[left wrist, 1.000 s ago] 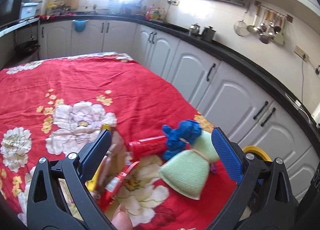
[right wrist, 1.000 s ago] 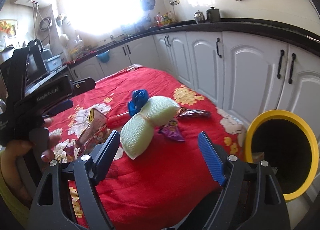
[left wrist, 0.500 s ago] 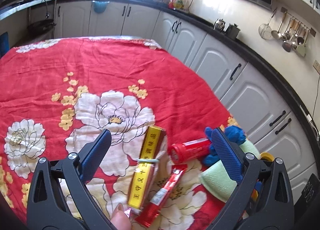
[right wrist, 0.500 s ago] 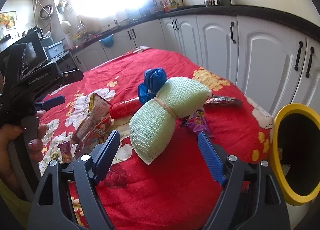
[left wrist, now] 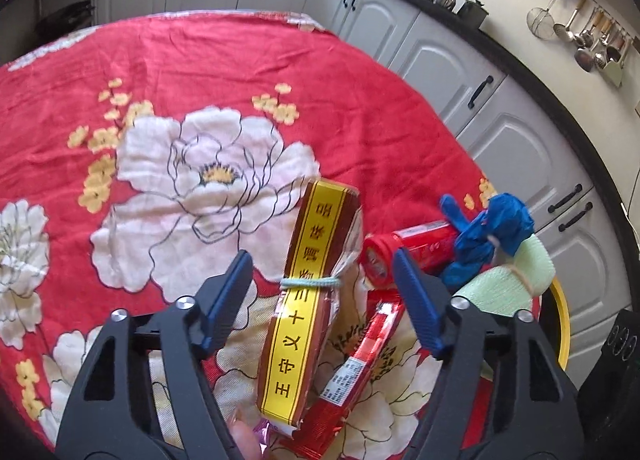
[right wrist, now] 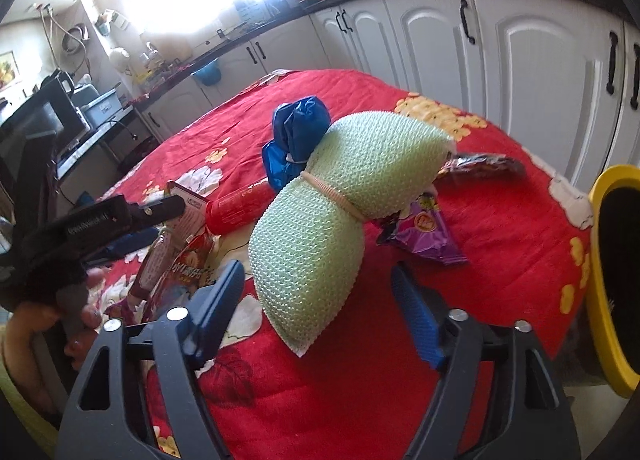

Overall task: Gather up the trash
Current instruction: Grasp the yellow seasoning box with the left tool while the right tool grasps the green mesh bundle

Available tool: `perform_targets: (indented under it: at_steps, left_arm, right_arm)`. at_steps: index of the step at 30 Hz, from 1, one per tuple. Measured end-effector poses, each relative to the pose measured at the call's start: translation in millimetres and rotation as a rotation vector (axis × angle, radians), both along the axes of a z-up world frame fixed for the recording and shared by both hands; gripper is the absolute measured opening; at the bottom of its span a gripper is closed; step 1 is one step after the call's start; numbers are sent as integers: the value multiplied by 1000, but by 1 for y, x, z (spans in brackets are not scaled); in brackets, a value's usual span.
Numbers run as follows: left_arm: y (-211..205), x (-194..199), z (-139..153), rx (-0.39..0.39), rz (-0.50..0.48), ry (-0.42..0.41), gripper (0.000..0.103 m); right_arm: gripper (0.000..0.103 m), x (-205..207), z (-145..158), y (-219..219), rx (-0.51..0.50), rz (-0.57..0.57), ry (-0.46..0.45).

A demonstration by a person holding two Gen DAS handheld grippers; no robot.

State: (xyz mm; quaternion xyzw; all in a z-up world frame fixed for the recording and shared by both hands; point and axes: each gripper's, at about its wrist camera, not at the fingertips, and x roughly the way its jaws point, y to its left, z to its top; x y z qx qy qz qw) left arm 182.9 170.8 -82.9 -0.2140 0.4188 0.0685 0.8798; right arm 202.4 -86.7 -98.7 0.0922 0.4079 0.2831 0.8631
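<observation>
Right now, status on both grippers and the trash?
Left gripper closing around banded gold packet, no contact yet. Right gripper closing around green mesh bundle, untouched. Yellow bin right, path clear.

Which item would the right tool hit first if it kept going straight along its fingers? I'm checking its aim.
Probably the green mesh bundle. It lies dead ahead between the closing, still untouching fingers of the right tool, though depth is hard to judge.

yellow band on brown packet [left wrist: 308, 300]: Chinese characters "王守义十三香调味品"
red wrapper [left wrist: 352, 376]: white label, print too small
</observation>
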Motion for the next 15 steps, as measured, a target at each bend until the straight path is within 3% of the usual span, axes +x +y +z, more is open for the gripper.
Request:
perform_targets:
  at_steps: [2, 3, 5, 7, 9, 15]
  left_arm:
    - [1, 1, -4, -6, -1, 12, 60]
    - [1, 1, -6, -10, -5, 18, 54]
    - [0, 1, -8, -10, -7, 27, 47]
    - [-1, 1, -11, -13, -16, 38, 31]
    - [-2, 3, -14, -17, -20, 46, 23]
    - [-5, 0, -9, 2, -23, 27, 22]
  right_arm:
    - [51, 0, -2, 1, 14, 26, 13]
    - [46, -1, -3, 1, 14, 35, 17]
    - [43, -4, -3, 1, 17, 41, 8]
    - [41, -7, -1, 0, 17, 44, -3]
    - [40, -13, 2, 0, 12, 42, -26]
    - [38, -24, 13, -11, 11, 30, -75]
